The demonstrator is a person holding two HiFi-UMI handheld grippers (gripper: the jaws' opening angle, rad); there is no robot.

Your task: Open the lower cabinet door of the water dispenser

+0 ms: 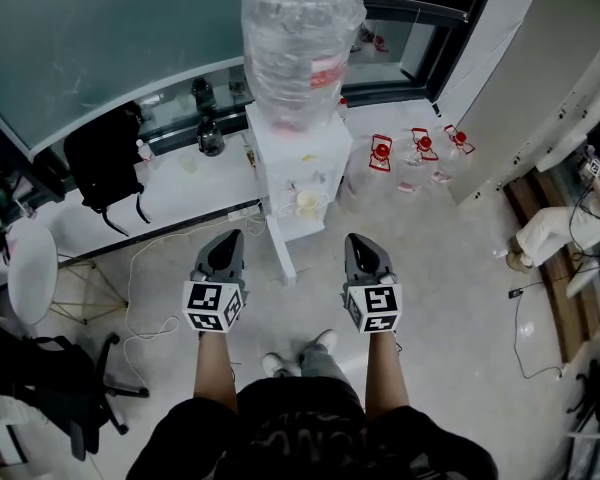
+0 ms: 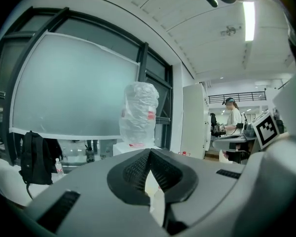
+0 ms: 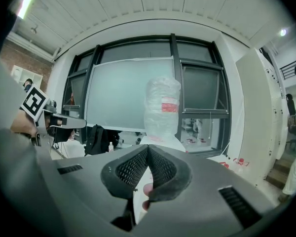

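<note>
Water dispenser (image 1: 298,163) stands upright on the floor (image 1: 430,298), with a plastic-wrapped bottle (image 1: 300,43) on top and its front face toward the person. It lies straight ahead, centred between the two hands.

Left hand-held gripper (image 1: 232,238): jaws closed tip to tip, nothing between them. Right hand-held gripper (image 1: 355,240): the same, pressed together and empty. The two are held side by side, well apart from the dispenser, pointing near level. Each gripper view looks over its jaws at the bottle and upper body, so the cabinet sits below their line, hidden by the gripper bodies.

Lower front (image 1: 302,228), under the drip tray (image 1: 307,205), is steeply foreshortened in the head view. No door seam or handle can be read.

A narrow white strip (image 1: 280,253) runs from the dispenser's foot toward the person, on the left gripper's side. It could be the door's edge swung out, or something lying on the floor; cannot tell. The scene fits either a shut door or one already swung open.

Judgement: any reach to the door goes forward and down. The left hand-held gripper is slightly nearer the strip; otherwise both are about equally placed.
</note>
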